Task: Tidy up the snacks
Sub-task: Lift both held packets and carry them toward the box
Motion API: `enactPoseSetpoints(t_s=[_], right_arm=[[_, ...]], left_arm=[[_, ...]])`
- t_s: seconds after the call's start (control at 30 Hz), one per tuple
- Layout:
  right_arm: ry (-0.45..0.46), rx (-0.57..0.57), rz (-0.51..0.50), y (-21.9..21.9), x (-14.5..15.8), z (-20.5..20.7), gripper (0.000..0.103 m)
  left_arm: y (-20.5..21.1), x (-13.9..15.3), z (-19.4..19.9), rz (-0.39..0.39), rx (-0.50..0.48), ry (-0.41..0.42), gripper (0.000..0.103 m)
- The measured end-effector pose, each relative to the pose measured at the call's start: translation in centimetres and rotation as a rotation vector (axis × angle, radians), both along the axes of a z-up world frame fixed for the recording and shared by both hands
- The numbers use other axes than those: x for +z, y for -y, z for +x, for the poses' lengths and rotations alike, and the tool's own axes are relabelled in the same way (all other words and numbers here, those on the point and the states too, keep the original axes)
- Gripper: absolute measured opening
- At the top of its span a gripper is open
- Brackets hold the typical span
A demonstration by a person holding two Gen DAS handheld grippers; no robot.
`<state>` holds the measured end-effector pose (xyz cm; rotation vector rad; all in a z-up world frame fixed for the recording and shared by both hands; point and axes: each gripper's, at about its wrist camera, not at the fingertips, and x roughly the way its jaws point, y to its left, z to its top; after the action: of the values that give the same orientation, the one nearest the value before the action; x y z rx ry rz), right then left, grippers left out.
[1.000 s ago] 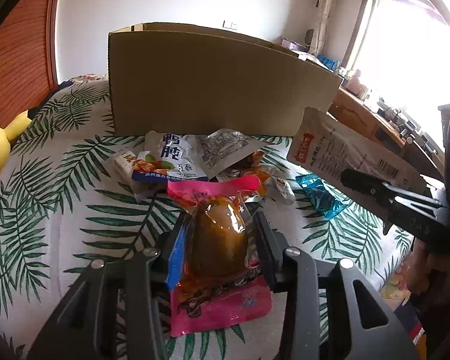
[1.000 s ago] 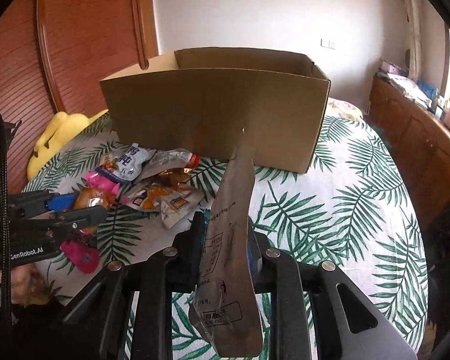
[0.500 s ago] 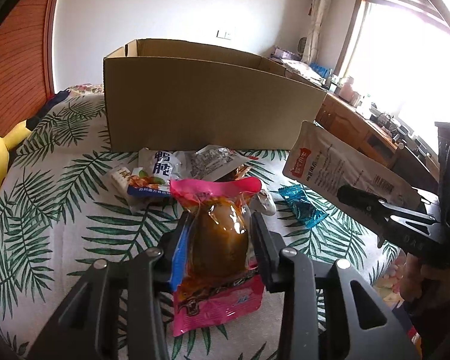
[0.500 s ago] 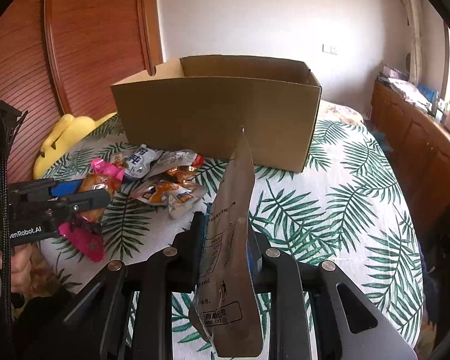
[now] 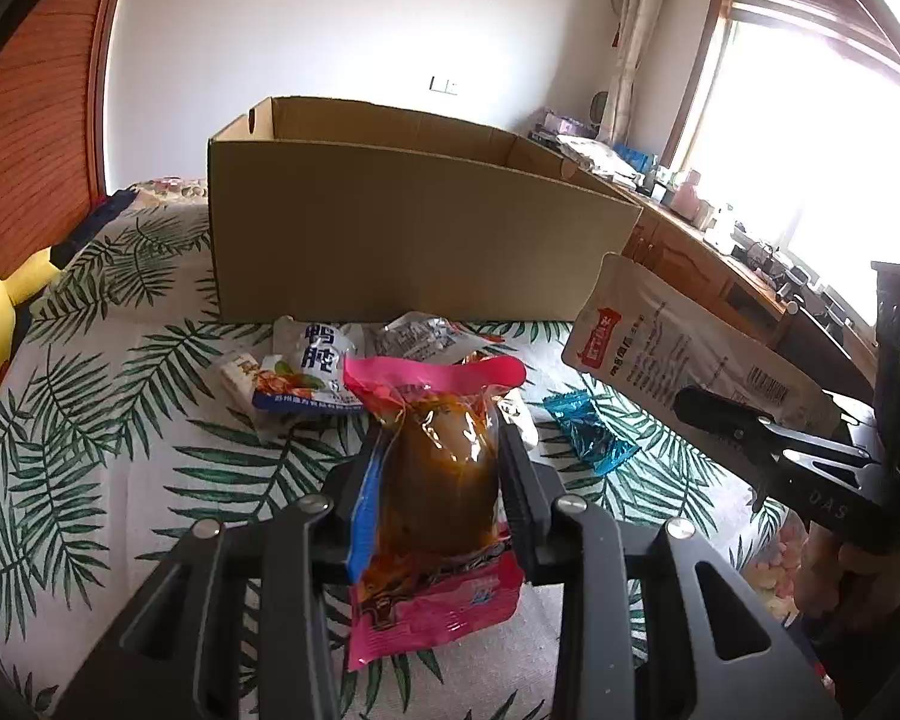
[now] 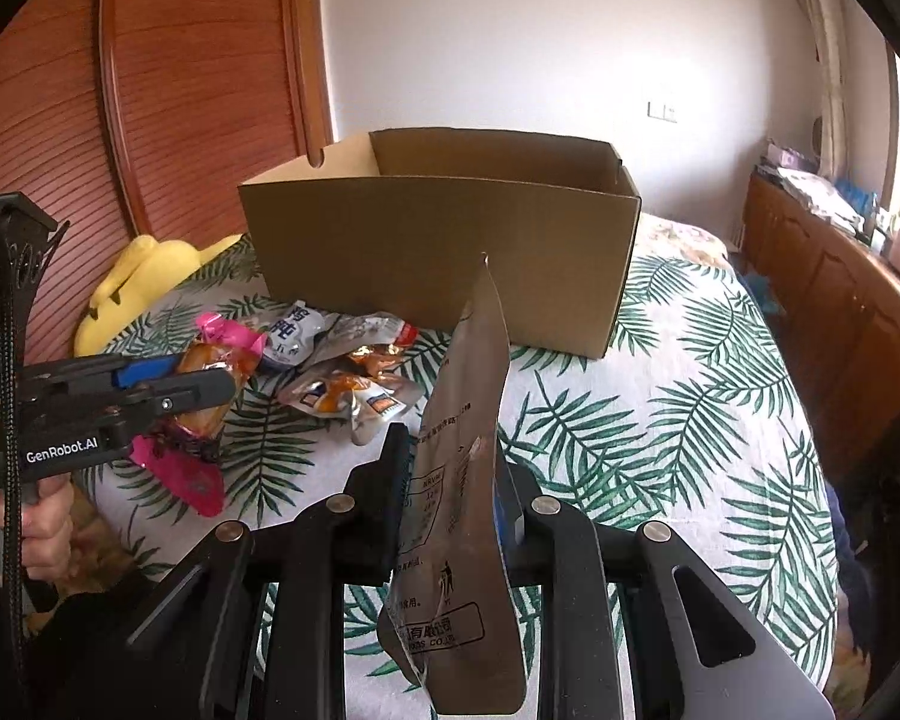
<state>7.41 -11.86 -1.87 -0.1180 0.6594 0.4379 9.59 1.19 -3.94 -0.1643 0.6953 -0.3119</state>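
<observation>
My left gripper (image 5: pixel 438 456) is shut on a pink-edged clear pack with brown food (image 5: pixel 435 480), held above the bed. It also shows in the right wrist view (image 6: pixel 210 384). My right gripper (image 6: pixel 450 468) is shut on a flat silver pouch (image 6: pixel 462 480), seen white with a red label in the left wrist view (image 5: pixel 678 354). An open cardboard box (image 5: pixel 402 240) stands behind a pile of loose snack packs (image 5: pixel 330 366), also in the right wrist view (image 6: pixel 336 360). A blue wrapper (image 5: pixel 588 432) lies to the right.
The bedspread (image 6: pixel 660 420) has a green palm-leaf print. A yellow plush toy (image 6: pixel 144 276) lies at the left beside the wooden headboard (image 6: pixel 198 90). A wooden cabinet (image 6: pixel 840 300) with clutter runs along the right under the window.
Both grippers have risen with their packs, so the box's open top and inside walls now show. The snack pile has not moved.
</observation>
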Motion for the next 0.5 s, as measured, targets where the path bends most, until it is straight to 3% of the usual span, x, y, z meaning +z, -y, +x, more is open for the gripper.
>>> enactPoseSetpoints(t_s=[0.27,0.5], right_arm=[[0.009,0.002,0.006,0.1,0.4,-0.2,0.021],[0.049,0.012,0.013,0.0,2.3,-0.3,0.021]], left_arm=[[-0.3,1.3,-0.6,-0.029,0.008,0.047,0.032],[-0.2,4.5,0.0,-0.011,0.0,0.102,0.033]])
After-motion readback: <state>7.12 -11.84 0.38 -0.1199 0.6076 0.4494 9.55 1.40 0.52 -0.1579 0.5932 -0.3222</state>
